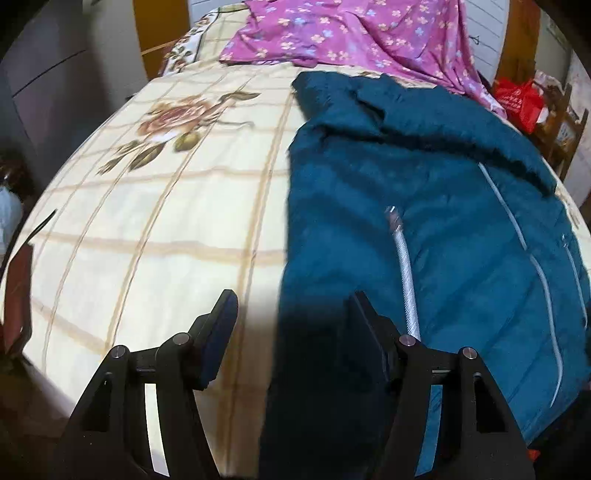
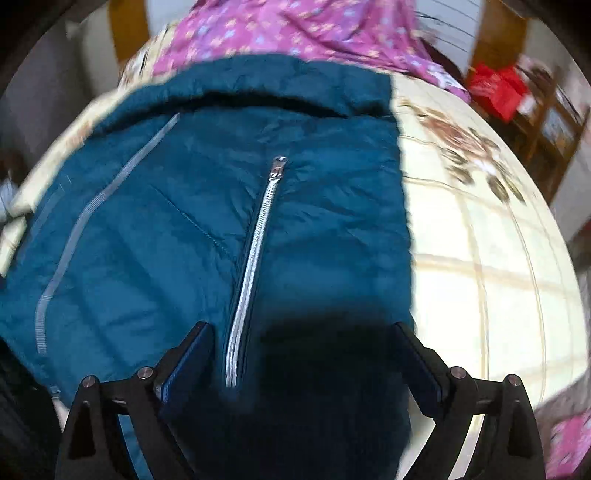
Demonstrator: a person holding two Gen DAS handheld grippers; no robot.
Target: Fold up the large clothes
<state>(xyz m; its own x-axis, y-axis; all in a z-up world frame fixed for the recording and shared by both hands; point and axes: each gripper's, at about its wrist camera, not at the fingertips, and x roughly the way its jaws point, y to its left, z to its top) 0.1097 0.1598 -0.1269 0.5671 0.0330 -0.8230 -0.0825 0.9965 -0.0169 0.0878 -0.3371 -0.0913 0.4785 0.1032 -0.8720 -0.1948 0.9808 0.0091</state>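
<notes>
Two handheld grippers hang over the near edge of a bed, both with jaws spread wide and holding nothing. The left gripper (image 1: 291,306) straddles the jacket's left border, one finger over bare bedspread (image 1: 147,229), the other over teal fabric. The right gripper (image 2: 303,339) sits above the garment's hem, its fingers bracketing the lower end of the zipper (image 2: 255,251).

The teal jacket (image 1: 424,192) lies spread flat on the cream, gold-checked bedspread printed with roses. It is a soft, slightly puffy coat with a silver-white front zipper, closed up to the pull seen in the right wrist view, and pale ribbed piping curving down each side panel. Some wrinkles run across the chest. The left wrist view is sharper; the right is motion-blurred.

The jacket's long axis runs from the near edge of the bed toward the far end, hem nearest the grippers, collar or hood folded over at the far end. Bare bedspread flanks it on both sides.

Beyond the collar, a crumpled magenta floral cloth (image 1: 351,33) covers the far end of the bed. A red bag (image 1: 517,99) sits on wooden furniture past the bed's far right corner.
</notes>
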